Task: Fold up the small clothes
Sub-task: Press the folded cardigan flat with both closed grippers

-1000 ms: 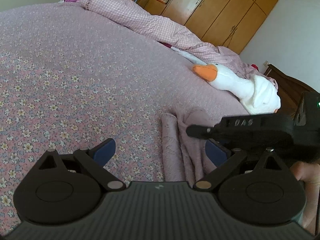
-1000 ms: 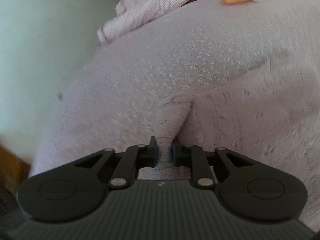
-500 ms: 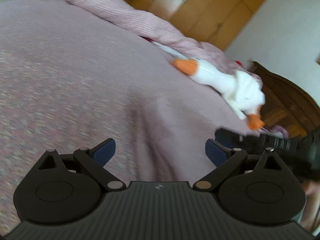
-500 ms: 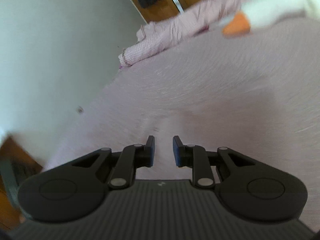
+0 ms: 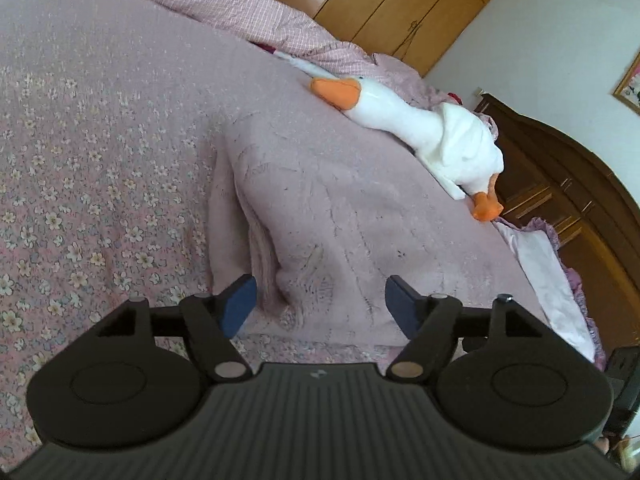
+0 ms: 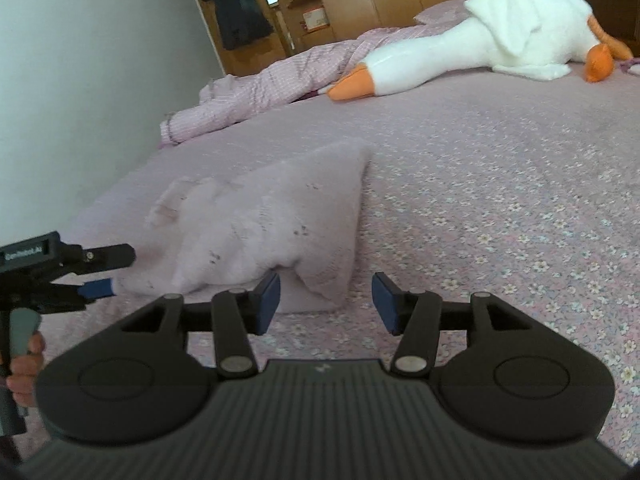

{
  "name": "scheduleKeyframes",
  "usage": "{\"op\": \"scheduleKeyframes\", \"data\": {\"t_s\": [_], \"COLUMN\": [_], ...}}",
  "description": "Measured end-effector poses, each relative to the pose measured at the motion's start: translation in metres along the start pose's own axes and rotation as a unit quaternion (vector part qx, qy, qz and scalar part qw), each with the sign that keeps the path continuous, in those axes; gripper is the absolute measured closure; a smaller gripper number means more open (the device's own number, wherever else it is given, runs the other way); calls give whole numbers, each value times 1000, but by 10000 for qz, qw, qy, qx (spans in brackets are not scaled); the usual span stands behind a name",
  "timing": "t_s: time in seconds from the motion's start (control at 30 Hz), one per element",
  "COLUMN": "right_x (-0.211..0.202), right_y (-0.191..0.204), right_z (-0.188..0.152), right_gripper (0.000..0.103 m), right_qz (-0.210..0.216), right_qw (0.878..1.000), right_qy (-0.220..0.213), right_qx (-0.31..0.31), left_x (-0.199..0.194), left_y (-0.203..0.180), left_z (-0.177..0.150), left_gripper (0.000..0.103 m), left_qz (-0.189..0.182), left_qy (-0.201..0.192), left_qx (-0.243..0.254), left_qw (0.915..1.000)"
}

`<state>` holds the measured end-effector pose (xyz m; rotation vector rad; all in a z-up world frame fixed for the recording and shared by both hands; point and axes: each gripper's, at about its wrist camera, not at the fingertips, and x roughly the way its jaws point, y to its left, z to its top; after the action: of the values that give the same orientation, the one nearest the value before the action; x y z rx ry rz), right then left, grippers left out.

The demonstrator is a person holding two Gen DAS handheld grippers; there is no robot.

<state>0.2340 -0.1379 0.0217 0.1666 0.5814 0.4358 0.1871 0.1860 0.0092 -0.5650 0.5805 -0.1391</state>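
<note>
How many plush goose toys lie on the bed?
1. The white plush goose lies at the far side of the bed, beyond the folded pink garment, near the checked blanket. Others may be hidden outside the views.

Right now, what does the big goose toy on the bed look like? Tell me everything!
The goose is a long white plush toy, soft and fluffy-looking. It has an orange beak, a stretched-out neck, a floppy wing folded over its fat body, and orange feet. It lies flat on the flowery bedspread, its beak pointing toward the rumpled checked quilt. It is far from the folded garment, and neither pair of tongs touches it.
</note>
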Motion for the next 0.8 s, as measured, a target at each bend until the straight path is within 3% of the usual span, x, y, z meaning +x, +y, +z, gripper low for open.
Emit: {"op": "scheduleKeyframes", "data": {"t_s": [0.03,0.07,0.1,0.23,0.33,0.37,0.4,0.53,0.67,0.8], "right_x": [4,10,15,37,47,47,45,22,22,16], "right_y": [2,6,9,20,22,22,24,24,20,17], "right_z": [0,1,1,1,-1,-2,-3,-7,-23,-24], "right_gripper": [48,48,49,50,54,83,84,88,88,85], "right_qz": [-75,-132,-195,-447,-445,-393,-534,-550,-624,-549], "right_qw": [9999,9998,9994,9967,9972,9973,9962,9961,9958,9973], "right_qy": [-13,-3,3,6,-29,-15,-92,-383,-101,78], "right_qx": [-79,-168,-302,-675,-606,-621,-683,-575,-666,-486], "left_x": [-1,-2,-4,-13,-17,-17,-18,-23,-12,-12], "left_y": [0,-1,-1,5,6,6,8,18,21,16], "left_z": [-1,-2,-1,6,14,17,19,25,23,21], "left_gripper": [38,64,75,80,82,83,83,84,84,81], "left_qz": [-28,-47,0,-151,-142,-123,-82,143,529,585], "left_qy": [-72,-139,-190,-200,-226,-225,-211,-154,173,180], "left_qx": [33,75,107,97,183,200,218,203,426,501], "left_qw": [10000,9999,9998,9996,9995,9995,9995,9996,9975,9969]}}
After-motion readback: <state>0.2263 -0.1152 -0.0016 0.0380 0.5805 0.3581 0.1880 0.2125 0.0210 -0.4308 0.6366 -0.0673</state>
